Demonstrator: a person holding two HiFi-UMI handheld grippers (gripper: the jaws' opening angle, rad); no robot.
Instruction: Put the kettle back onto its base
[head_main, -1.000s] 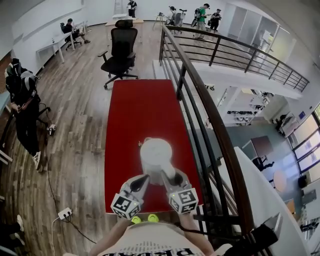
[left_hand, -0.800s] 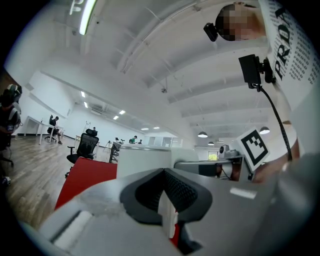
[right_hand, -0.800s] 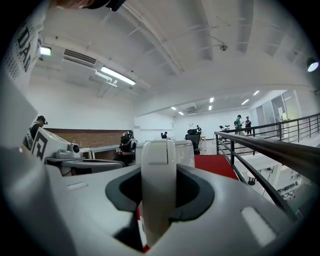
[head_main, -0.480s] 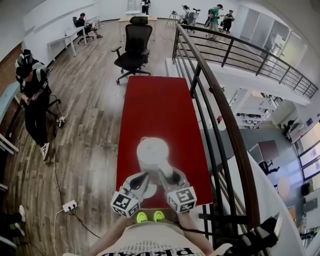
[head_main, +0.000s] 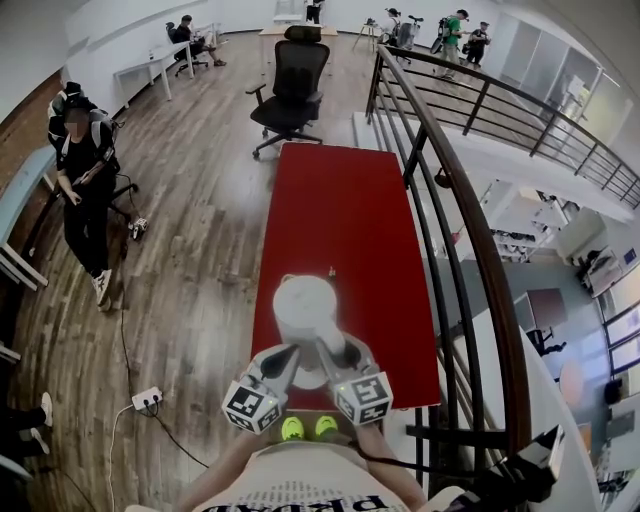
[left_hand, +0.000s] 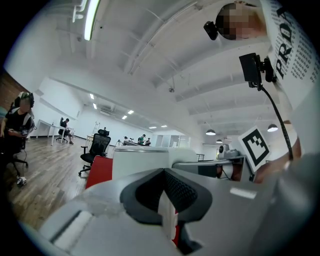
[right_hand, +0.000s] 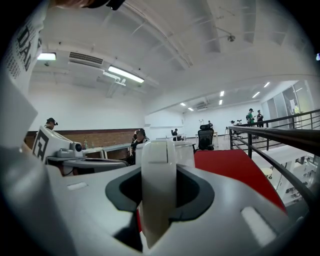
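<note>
nearest, at the bottom of the head view: noted both arms drawn in close to the torso. found left gripper (head_main: 283, 362) and right gripper (head_main: 335, 352) side by side, pointing roughly level and away from the body, the 2 converging on the kettle (head_main: 303, 305).

found right jaws clamped on the kettle's white handle (right_hand: 159, 175), pads pressed to both of its sides. found left jaws drawn nearly together on a thin white edge (left_hand: 165, 220), low beside the kettle body; unable to tell what that edge belongs to.

located kettle upright, lid up, over the near end of the red table (head_main: 340, 220), just inside its near edge. recorded a pale round shape (head_main: 312, 378) under it between the 2 tips; unable to tell base from kettle body there, or whether the kettle rests or hangs.

observed yellow-green shoes (head_main: 305, 428) just short of the table's near edge.

beyond: recorded the bare red top running away ahead. noted a dark railing (head_main: 450, 220) close along the table's right side, with a drop to a lower floor past it. observed wood floor (head_main: 190, 230) along the left, with a power strip (head_main: 147, 398) on it and a standing person (head_main: 85, 190) well off. noted a black office chair (head_main: 295, 85) at the table's far end.
</note>
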